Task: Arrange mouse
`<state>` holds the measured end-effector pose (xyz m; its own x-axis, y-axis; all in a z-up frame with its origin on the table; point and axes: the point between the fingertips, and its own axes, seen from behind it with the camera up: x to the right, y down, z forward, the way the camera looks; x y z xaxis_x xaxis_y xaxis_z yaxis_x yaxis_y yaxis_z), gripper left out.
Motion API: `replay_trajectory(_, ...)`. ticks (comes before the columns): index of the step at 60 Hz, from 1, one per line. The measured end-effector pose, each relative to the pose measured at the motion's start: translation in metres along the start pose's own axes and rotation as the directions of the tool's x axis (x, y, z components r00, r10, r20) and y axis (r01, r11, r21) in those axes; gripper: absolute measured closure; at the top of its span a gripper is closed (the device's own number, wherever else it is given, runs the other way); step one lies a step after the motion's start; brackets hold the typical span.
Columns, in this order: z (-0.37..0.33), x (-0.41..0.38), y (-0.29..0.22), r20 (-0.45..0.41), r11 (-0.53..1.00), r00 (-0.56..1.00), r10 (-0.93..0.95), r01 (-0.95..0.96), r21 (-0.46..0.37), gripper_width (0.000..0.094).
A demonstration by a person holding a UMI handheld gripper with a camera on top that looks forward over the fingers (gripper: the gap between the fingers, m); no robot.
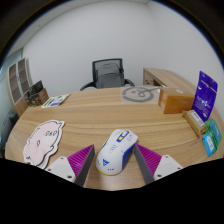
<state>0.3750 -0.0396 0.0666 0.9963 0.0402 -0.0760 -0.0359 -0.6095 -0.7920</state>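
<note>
We see the mouse (114, 151) lying on the wooden table (100, 110), between the two fingers of the gripper (113, 163), its nose pointing away from us. The fingers stand apart; a sliver of table shows between each purple pad (82, 160) and the mouse's flank, so we judge it rests on the table, not clamped.

Risks, as we judge them:
- The shell is white, glossy, rounded and tapered toward the front. If the pads close on the sloped flanks, the mouse could squirt forward or twist.
- Closing off-centre would push one side first and yaw it.
- The table looks smooth, so a nudge could slide the mouse easily.
- A cartoon-shaped mouse mat (43, 141) lies just to the left; a dragged mouse could catch its edge.

Other materials: flat, pale mat with a printed face; a mesh-backed office chair (108, 72) beyond the table; a purple box (207, 97) far right.
</note>
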Motion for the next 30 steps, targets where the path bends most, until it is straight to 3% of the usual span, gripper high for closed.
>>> replay_trajectory(8, 0.013, 0.002, -0.008, -0.010, 0.997, 0.997, -0.082, 0.082, -0.009, 0.0148)
replay_trajectory(14, 0.020, -0.003, -0.011, 0.001, 0.995, 0.995, -0.102, 0.102, -0.004, 0.0379)
replay_trajectory(25, 0.022, -0.011, -0.006, -0.033, 0.998, 0.998, -0.045, 0.043, -0.054, 0.0565)
replay_trajectory(30, 0.026, -0.059, -0.023, 0.048, 0.998, 0.999, -0.023, 0.026, -0.063, 0.0582)
